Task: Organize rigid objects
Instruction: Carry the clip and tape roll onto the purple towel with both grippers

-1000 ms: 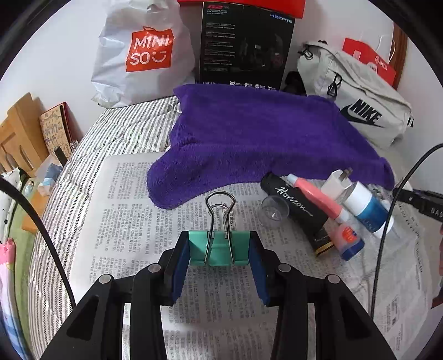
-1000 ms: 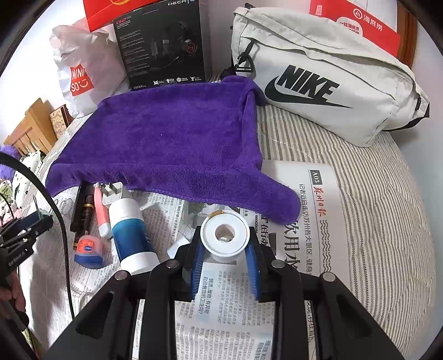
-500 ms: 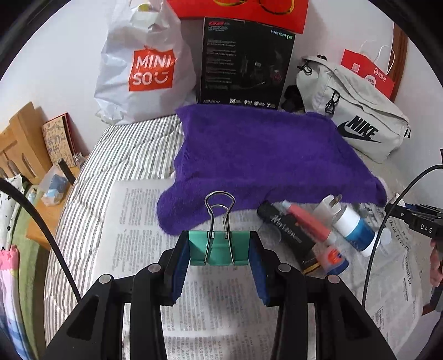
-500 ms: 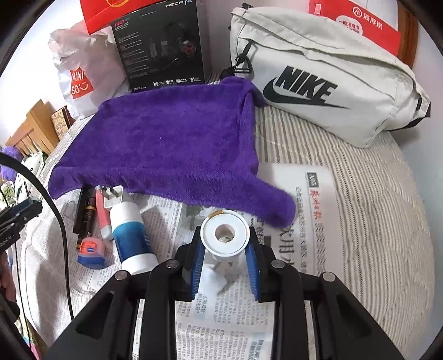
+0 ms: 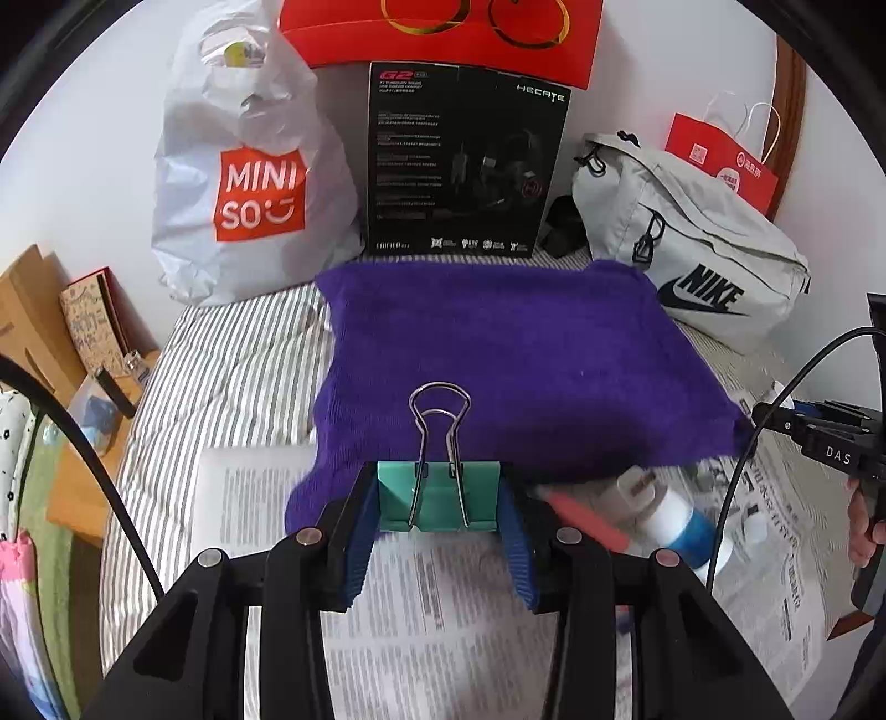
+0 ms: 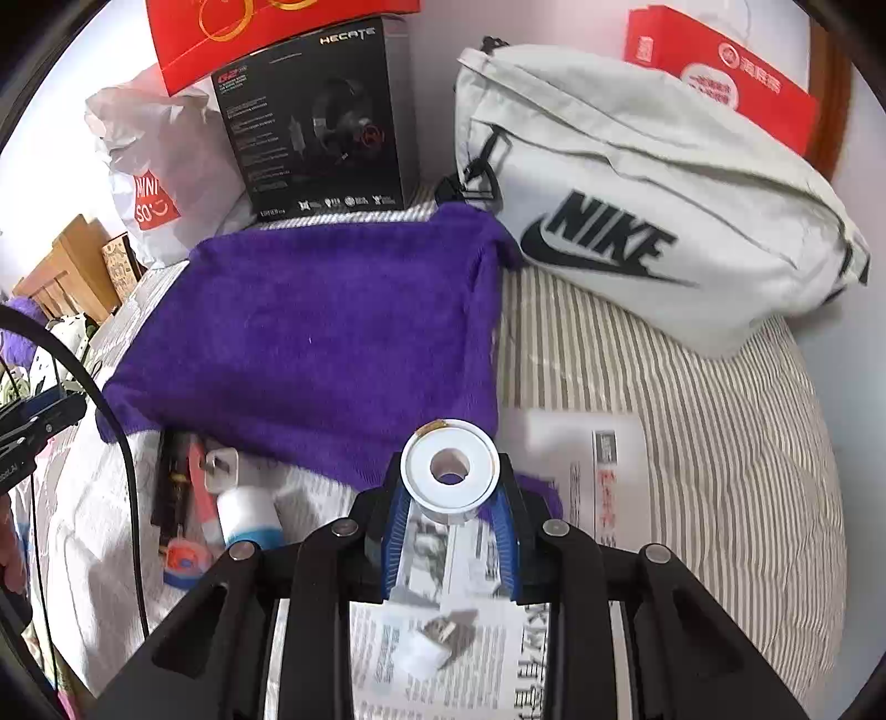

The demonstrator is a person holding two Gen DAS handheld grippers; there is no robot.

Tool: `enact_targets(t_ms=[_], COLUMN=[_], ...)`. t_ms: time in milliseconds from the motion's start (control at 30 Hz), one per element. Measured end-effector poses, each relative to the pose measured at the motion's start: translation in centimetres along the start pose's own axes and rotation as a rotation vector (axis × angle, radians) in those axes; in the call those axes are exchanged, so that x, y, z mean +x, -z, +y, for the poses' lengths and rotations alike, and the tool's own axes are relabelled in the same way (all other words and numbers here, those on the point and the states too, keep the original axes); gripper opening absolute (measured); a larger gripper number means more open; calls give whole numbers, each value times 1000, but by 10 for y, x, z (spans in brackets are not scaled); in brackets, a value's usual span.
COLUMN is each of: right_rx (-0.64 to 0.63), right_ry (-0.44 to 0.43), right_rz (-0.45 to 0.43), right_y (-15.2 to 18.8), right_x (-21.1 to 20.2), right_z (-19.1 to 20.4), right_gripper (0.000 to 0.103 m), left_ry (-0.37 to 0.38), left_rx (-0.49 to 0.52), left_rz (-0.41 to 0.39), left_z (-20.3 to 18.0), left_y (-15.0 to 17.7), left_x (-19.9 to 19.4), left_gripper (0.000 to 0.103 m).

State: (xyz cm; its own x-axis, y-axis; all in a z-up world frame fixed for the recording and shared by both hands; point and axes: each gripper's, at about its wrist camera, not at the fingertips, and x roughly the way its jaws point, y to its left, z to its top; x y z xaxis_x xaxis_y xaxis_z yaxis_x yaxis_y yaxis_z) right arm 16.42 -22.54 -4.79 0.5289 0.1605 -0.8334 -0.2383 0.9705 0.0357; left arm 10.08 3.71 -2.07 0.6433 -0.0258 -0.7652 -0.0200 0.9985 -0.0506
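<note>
1. Left wrist view: left tongs [image 5: 440,518] clamped narrow on one teal binder clip [image 5: 439,501], wire handles pointing up, held clear above the newspaper [image 5: 421,626] on the bed [image 5: 232,360].
2. Right wrist view: right tongs [image 6: 449,512] closed on one white tape roll [image 6: 449,471], hole facing the camera, also held above the newspaper, near the purple towel's [image 6: 310,338] front corner.
3. Readable text: "MINISO" on one white plastic bag [image 5: 243,183]; "HECATE", "G2" and "EDIFIER" on one black headset box [image 5: 465,160]; "NIKE" on one grey sling bag [image 6: 637,210]. All three stand along the bed's far edge by the wall.
4. Two red paper bags: one above the box [image 5: 443,33], one behind the sling bag [image 6: 725,83], white print too small to read.
5. "DAS" on the other tongs' body, at the right edge of the left view.
6. Loose items on the newspaper at the towel's front edge: one black tube [image 6: 166,487], one pink-red tube [image 6: 199,493], one white plug [image 6: 221,465], one white-and-blue bottle [image 6: 249,515], one small blue-and-orange tin [image 6: 183,559]. Labels there are blurred.
7. One purple towel, mid-bed, flat.
</note>
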Motion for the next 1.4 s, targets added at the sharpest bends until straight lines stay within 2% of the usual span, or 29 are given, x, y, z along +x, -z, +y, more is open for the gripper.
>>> enact_targets(t_ms=[267, 567, 833, 1200, 1400], right_rx=[-14, -29, -27, -57, -76], right_ry=[-32, -47, -62, -41, -29], right_rz=[-22, -17, 14, 83, 114], right_y=[-33, -62, -87, -111, -117], right_x=[10, 36, 78, 134, 148], right_z=[10, 21, 24, 31, 32], right_gripper=[28, 28, 28, 28, 28], left_ry=[37, 43, 46, 46, 51], left_rx=[-2, 4, -26, -21, -25], left_rz=[12, 32, 66, 127, 157], left_z=[-1, -1, 2, -2, -3], left_y=[-32, -57, -71, -91, -100], left_x=[22, 56, 91, 141, 166], left_gripper=[39, 39, 39, 39, 39])
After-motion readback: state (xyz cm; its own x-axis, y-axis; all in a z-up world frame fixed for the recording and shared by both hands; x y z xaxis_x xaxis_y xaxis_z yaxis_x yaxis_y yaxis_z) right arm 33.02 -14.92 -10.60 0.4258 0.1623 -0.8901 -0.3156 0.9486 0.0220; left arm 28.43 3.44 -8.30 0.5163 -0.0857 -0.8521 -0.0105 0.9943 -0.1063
